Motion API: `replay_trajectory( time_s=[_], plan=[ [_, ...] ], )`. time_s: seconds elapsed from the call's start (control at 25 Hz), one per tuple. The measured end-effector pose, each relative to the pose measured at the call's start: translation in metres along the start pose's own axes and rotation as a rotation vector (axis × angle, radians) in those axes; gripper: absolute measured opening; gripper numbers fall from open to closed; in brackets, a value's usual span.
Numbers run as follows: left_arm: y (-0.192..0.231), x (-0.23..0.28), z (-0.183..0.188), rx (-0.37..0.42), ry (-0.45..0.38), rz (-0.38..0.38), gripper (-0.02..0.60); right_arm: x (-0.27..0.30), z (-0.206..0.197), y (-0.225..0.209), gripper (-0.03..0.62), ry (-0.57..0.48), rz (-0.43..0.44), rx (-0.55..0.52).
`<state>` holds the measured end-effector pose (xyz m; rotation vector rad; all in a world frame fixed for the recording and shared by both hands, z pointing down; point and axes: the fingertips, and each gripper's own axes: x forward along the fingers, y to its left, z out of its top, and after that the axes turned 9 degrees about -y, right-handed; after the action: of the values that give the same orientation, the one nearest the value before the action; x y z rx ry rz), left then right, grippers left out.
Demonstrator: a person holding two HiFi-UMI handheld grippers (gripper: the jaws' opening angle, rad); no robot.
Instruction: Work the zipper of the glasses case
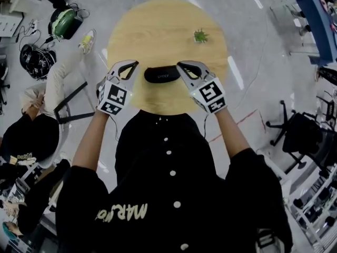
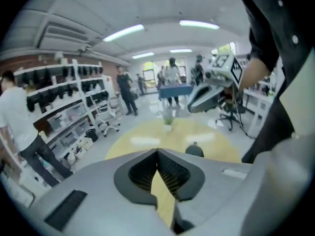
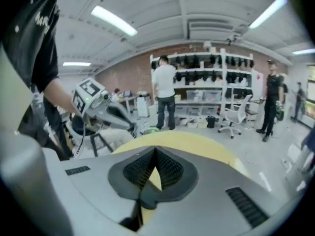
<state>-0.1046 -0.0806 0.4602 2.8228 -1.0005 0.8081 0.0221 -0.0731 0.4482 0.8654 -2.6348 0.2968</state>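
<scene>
The left tongs (image 1: 135, 64) and right tongs (image 1: 180, 65), in the head view, flank the black oval zip-up glasses case (image 1: 161, 74), which lies near the front edge of the round pale-wood worktop (image 1: 158, 25). The case is probably light, stiff-shelled and apt to slide: pin one end and pinch the pull, which I cannot make out. Its pale lid print is unreadable. Left gripper view: tips pressed together, holding nothing. Right gripper view: likewise closed and empty.
</scene>
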Motion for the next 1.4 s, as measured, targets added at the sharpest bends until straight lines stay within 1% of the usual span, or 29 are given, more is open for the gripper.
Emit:
replay_trajectory(
  time_s=[0.08, 0.12, 0.2, 0.28, 0.36, 0.44, 0.56, 0.64, 0.72, 0.88, 1.0, 1.12, 1.28, 1.4],
  plan=[
    [0.008, -0.022, 0.031, -0.094, -0.102, 0.092, 0.003, -0.022, 0.028, -0.016, 0.006, -0.14, -0.099, 0.103],
    [0.013, -0.033, 0.043, -0.132, -0.145, 0.137, 0.003, -0.032, 0.04, -0.023, 0.006, -0.204, -0.139, 0.137],
    [0.022, -0.056, 0.065, -0.205, -0.229, 0.215, 0.003, -0.053, 0.061, -0.034, 0.005, -0.308, -0.198, 0.158],
    [0.028, -0.078, 0.085, -0.26, -0.312, 0.265, 0.004, -0.072, 0.08, -0.039, 0.005, -0.37, -0.258, 0.147],
    [0.032, -0.096, 0.106, -0.29, -0.382, 0.298, 0.005, -0.093, 0.096, -0.043, 0.005, -0.4, -0.326, 0.113],
    [0.037, -0.111, 0.126, -0.309, -0.428, 0.334, 0.005, -0.114, 0.113, -0.048, 0.003, -0.429, -0.384, 0.083],
    [0.044, -0.13, 0.15, -0.307, -0.486, 0.403, 0.004, -0.146, 0.134, -0.057, 0.003, -0.478, -0.456, 0.062],
    [0.044, -0.143, 0.165, -0.298, -0.527, 0.434, 0.005, -0.166, 0.145, -0.062, 0.002, -0.504, -0.503, 0.051],
    [0.042, -0.157, 0.177, -0.287, -0.551, 0.452, 0.005, -0.186, 0.156, -0.063, 0.002, -0.53, -0.544, 0.043],
    [0.041, -0.179, 0.187, -0.242, -0.547, 0.515, 0.005, -0.217, 0.173, -0.061, 0.002, -0.599, -0.591, 0.024],
    [0.046, -0.196, 0.192, -0.248, -0.564, 0.573, 0.005, -0.233, 0.182, -0.058, 0.003, -0.628, -0.618, -0.01],
    [0.048, -0.211, 0.197, -0.268, -0.578, 0.617, 0.004, -0.245, 0.189, -0.054, 0.003, -0.63, -0.638, -0.051],
    [0.047, -0.223, 0.206, -0.278, -0.59, 0.626, 0.003, -0.257, 0.198, -0.047, 0.003, -0.639, -0.641, -0.071],
    [0.043, -0.224, 0.209, -0.29, -0.594, 0.606, 0.005, -0.26, 0.2, -0.043, 0.003, -0.645, -0.632, -0.077]
  ],
)
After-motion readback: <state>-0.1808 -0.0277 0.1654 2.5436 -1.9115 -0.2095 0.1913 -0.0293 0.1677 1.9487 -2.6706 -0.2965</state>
